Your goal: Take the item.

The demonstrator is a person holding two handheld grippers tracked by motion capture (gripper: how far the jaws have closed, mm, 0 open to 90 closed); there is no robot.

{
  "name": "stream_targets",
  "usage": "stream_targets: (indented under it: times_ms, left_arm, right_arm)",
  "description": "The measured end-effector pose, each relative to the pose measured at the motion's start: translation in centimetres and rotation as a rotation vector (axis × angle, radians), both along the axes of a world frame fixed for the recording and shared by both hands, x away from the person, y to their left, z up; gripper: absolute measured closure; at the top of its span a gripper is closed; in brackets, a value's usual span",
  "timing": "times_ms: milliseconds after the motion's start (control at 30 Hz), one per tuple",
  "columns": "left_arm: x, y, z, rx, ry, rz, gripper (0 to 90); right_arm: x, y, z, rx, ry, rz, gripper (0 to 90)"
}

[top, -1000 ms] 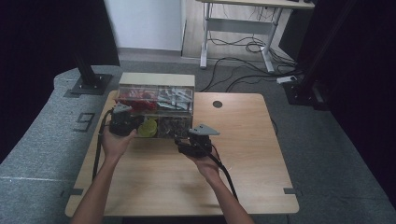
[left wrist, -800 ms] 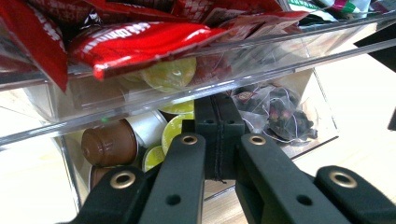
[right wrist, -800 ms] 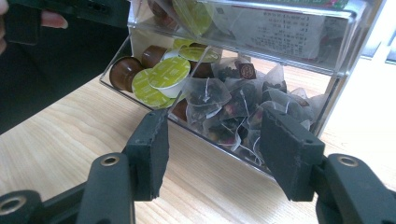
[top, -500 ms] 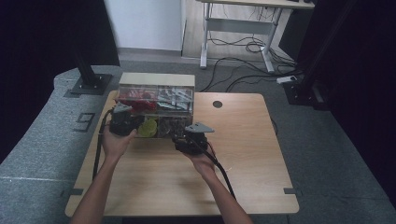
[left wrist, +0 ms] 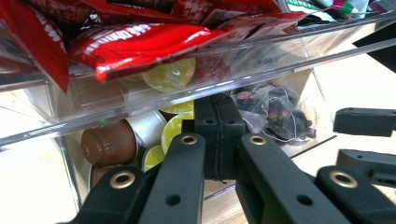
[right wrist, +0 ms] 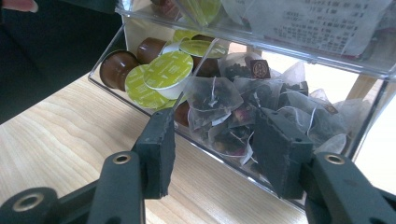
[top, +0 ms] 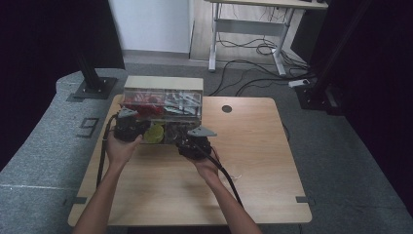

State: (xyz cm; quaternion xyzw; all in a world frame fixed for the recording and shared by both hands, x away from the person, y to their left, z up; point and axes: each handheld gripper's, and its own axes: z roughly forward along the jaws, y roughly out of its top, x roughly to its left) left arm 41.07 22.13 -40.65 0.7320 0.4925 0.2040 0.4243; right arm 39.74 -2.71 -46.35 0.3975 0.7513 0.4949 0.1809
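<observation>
A clear plastic organizer point(top: 163, 114) is sitting at the far left part of the wooden table point(top: 253, 161), its long axis running across the table from left to right and its open front facing the person. It is showing two tiers: an upper tier holding red sachets point(left wrist: 140, 39) on the left and pale printed packets point(right wrist: 317, 21) on the right, and a lower pull-out tray point(right wrist: 140, 100) that is split by a thin clear divider. On one side of that divider brown and lime-lidded coffee capsules point(right wrist: 163, 70) are lying jumbled on their sides; on the other, translucent pyramid tea bags point(right wrist: 224, 105) filled with dark leaves are piling up against the front wall.

The left gripper point(left wrist: 217, 135) is resting at the left front of the organizer, its two black jaws pressed flat together with nothing visible between them, their tips just in front of the lower tray under the upper tier's lip. The right gripper point(right wrist: 212, 149) is hovering just before the tea bag compartment, its jaws standing apart and having just been narrowing, with only the tray's clear front wall and the tea bags showing behind the gap; the pads are not pressing on anything. In the high view the right gripper is sitting just beside the organizer's front right.
</observation>
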Motion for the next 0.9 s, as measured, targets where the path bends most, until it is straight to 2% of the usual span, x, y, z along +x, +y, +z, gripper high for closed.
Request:
stream_targets:
  times_ms: [367,633,900]
  left_arm:
    - [0.0,0.0,0.0,-0.003,0.0,0.0,90.0]
    - [0.0,0.1,0.0,-0.004,0.001,-0.003,90.0]
    - [0.0,0.1,0.0,-0.01,0.002,-0.004,90.0]
  right_arm:
    - [0.7,0.8,-0.7,-0.017,-0.006,-0.002,51.0]
    - [1.3,1.9,-1.4,-0.034,-0.006,0.02,54.1]
    - [2.0,2.7,-1.5,-0.051,-0.011,0.018,56.1]
